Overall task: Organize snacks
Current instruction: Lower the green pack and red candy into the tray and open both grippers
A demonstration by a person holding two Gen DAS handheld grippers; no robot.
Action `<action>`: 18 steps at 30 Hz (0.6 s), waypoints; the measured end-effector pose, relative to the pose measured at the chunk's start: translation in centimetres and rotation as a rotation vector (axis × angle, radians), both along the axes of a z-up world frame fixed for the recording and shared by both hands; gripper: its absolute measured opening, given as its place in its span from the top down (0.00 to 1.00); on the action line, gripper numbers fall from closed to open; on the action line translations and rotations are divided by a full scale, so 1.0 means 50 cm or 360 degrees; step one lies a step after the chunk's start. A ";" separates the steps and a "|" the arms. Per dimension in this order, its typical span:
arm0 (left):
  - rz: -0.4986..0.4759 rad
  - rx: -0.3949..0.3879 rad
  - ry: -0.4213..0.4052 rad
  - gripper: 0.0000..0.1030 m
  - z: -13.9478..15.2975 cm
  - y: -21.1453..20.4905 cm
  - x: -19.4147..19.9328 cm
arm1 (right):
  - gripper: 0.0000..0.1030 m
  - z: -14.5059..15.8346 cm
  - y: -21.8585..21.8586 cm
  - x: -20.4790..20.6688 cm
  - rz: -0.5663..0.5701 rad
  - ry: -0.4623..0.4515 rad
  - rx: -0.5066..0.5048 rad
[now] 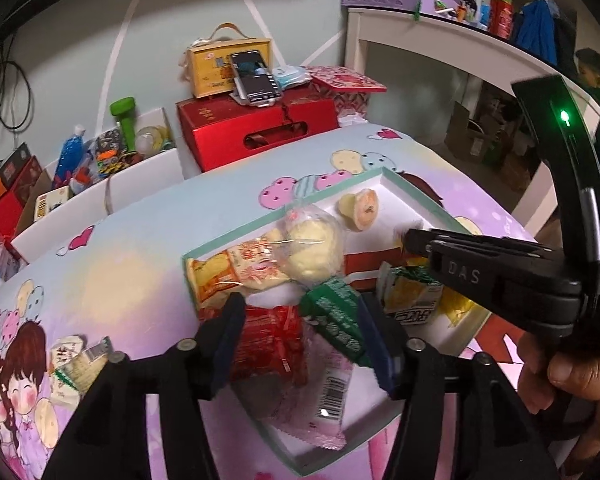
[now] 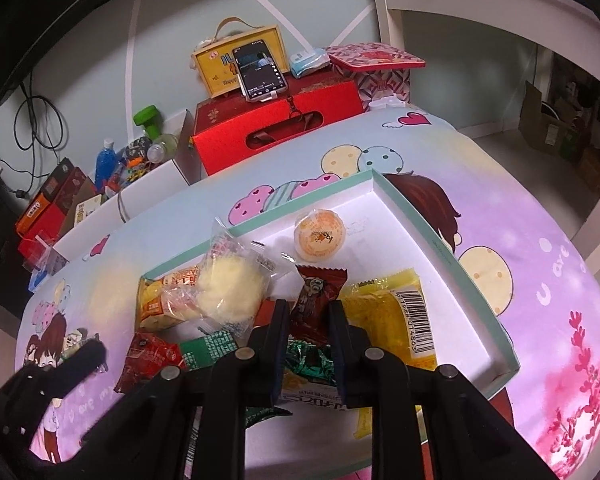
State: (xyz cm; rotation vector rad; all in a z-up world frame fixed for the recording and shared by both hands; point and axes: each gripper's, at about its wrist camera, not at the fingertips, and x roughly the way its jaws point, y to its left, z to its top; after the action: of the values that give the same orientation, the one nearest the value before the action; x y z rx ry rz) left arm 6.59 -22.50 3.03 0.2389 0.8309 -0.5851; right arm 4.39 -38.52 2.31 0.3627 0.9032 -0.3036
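Note:
A shallow white tray with a teal rim (image 1: 236, 236) (image 2: 440, 236) lies on the cartoon tablecloth and holds several snacks. My left gripper (image 1: 300, 312) is open above a red packet (image 1: 268, 344) and a clear pink-edged packet (image 1: 324, 392), with a green packet (image 1: 336, 316) by its right finger. My right gripper (image 2: 309, 316) is shut on a dark red snack packet (image 2: 314, 300) over the tray; it also shows in the left wrist view (image 1: 410, 240). A wrapped pale bun (image 2: 228, 292), an orange jelly cup (image 2: 320, 234) and a yellow packet (image 2: 392, 320) lie in the tray.
One small snack packet (image 1: 76, 364) lies on the cloth left of the tray. Behind the table stand a red box (image 2: 276, 132), a yellow case with a phone (image 2: 260, 70), and a white bin of clutter (image 1: 112, 152). A white shelf (image 1: 440, 36) stands at the right.

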 end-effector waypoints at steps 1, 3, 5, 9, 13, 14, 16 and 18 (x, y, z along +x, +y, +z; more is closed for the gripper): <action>0.0011 0.0000 -0.0001 0.37 0.001 0.004 0.003 | 0.78 -0.001 0.000 0.001 0.0002 0.0007 -0.0001; 0.0055 -0.0002 0.0002 0.32 0.005 0.018 0.010 | 0.78 -0.004 0.000 0.002 0.0003 0.0020 -0.0001; 0.0114 0.0002 0.0021 0.31 0.004 0.033 0.020 | 0.78 -0.006 0.002 0.005 0.0005 0.0039 -0.0008; 0.0209 0.0002 0.0074 0.31 -0.004 0.059 0.036 | 0.78 -0.009 0.007 0.008 0.0014 0.0060 -0.0018; 0.0312 0.0003 0.0131 0.30 -0.015 0.088 0.053 | 0.39 -0.015 0.012 0.012 0.0006 0.0090 -0.0045; 0.0344 -0.0008 0.0150 0.26 -0.018 0.100 0.059 | 0.25 -0.015 0.013 0.011 -0.0005 0.0093 -0.0058; 0.0386 -0.0023 0.0166 0.17 -0.021 0.117 0.066 | 0.25 -0.013 0.015 0.011 0.0001 0.0087 -0.0064; 0.0438 -0.0030 0.0171 0.16 -0.024 0.137 0.074 | 0.25 -0.013 0.017 0.012 0.0007 0.0087 -0.0058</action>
State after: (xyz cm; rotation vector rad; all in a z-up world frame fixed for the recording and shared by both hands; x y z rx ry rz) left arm 10.30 -15.63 1.83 0.0741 0.9435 -0.3495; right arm 4.97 -37.65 1.64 0.3199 0.9505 -0.3267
